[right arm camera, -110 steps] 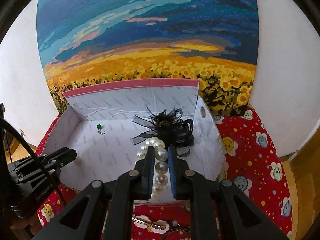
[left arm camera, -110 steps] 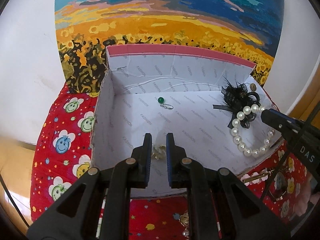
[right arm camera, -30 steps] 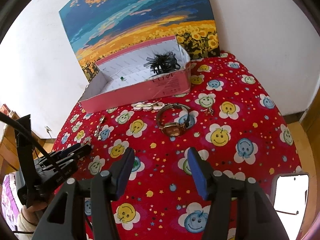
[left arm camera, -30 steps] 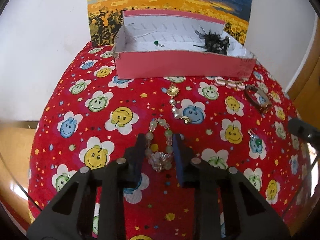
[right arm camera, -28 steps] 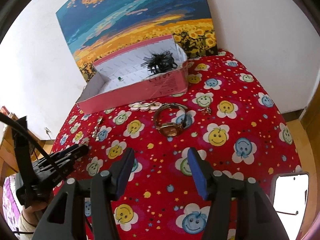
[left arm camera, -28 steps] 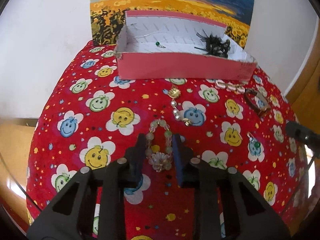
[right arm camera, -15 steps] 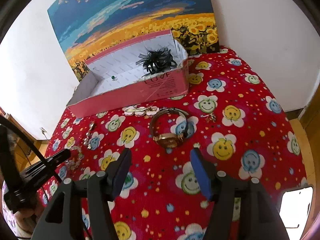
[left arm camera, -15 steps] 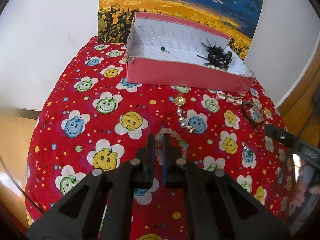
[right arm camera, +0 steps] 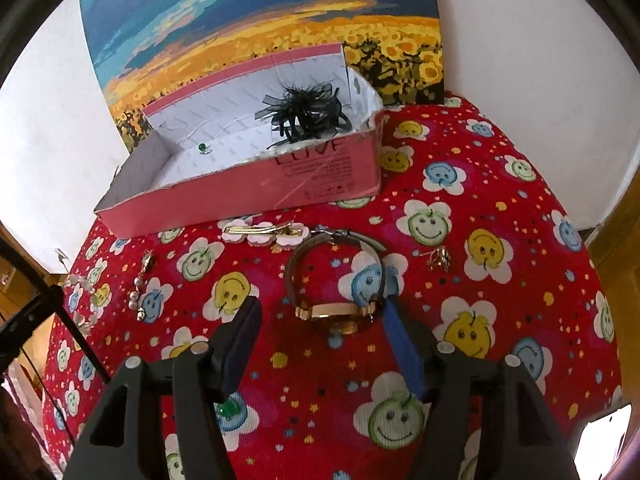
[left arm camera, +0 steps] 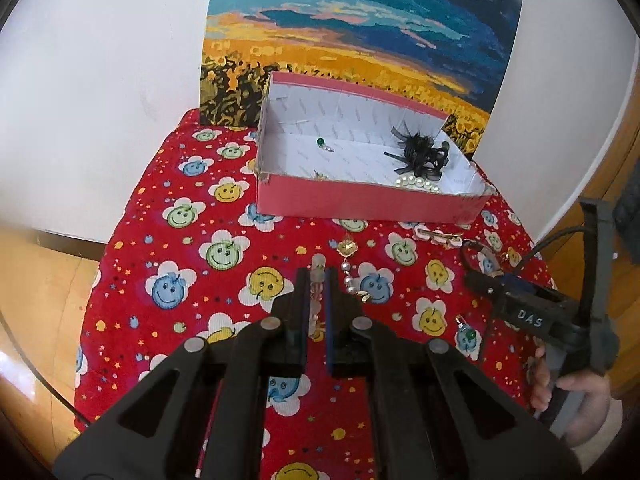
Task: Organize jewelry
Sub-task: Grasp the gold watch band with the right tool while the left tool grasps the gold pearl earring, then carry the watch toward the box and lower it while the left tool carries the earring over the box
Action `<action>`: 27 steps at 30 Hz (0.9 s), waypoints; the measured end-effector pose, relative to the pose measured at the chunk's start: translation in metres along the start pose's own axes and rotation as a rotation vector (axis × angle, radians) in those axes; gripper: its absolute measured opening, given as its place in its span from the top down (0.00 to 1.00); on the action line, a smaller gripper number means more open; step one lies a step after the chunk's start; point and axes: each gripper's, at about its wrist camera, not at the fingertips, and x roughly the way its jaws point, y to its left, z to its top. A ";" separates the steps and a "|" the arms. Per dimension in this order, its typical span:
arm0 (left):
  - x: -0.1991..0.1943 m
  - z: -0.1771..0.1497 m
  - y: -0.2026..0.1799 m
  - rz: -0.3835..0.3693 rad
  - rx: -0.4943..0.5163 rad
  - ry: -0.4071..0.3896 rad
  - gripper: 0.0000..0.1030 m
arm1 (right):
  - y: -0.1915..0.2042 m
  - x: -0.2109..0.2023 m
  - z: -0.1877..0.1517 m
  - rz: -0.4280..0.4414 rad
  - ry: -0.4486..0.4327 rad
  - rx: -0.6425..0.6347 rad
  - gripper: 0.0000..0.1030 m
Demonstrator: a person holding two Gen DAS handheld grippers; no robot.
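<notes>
While left tongs (left arm camera: pixel 316 280) clench bead bracelet (left arm camera: pixel 318 270), watch (right arm camera: pixel 340 284) lies between parted right tongs (right arm camera: pixel 320 312).

Bright, even daylight; sharp focus, soft shadows, strong fisheye bending at edges.

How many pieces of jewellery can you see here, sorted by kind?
Bracelets: 2, the pearl bracelet in the box and the bead bracelet in the left gripper.
Hair pieces: 2, the black bow and the hair clip.
Watches: 1, the watch.
Earrings: 5, boxed green earring, boxed gold earring, loose green earring, loose gold earring, pearl drop earring.
Total: 10.
</notes>
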 end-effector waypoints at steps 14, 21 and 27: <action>-0.011 0.002 -0.009 0.008 0.026 -0.025 1.00 | -0.008 -0.006 -0.006 -0.019 -0.025 0.035 0.58; -0.019 0.010 -0.012 0.009 0.038 -0.057 1.00 | -0.013 -0.026 -0.014 0.026 -0.028 0.053 0.58; -0.023 0.026 -0.016 0.007 0.048 -0.096 1.00 | -0.016 -0.042 -0.010 0.081 -0.049 0.074 0.58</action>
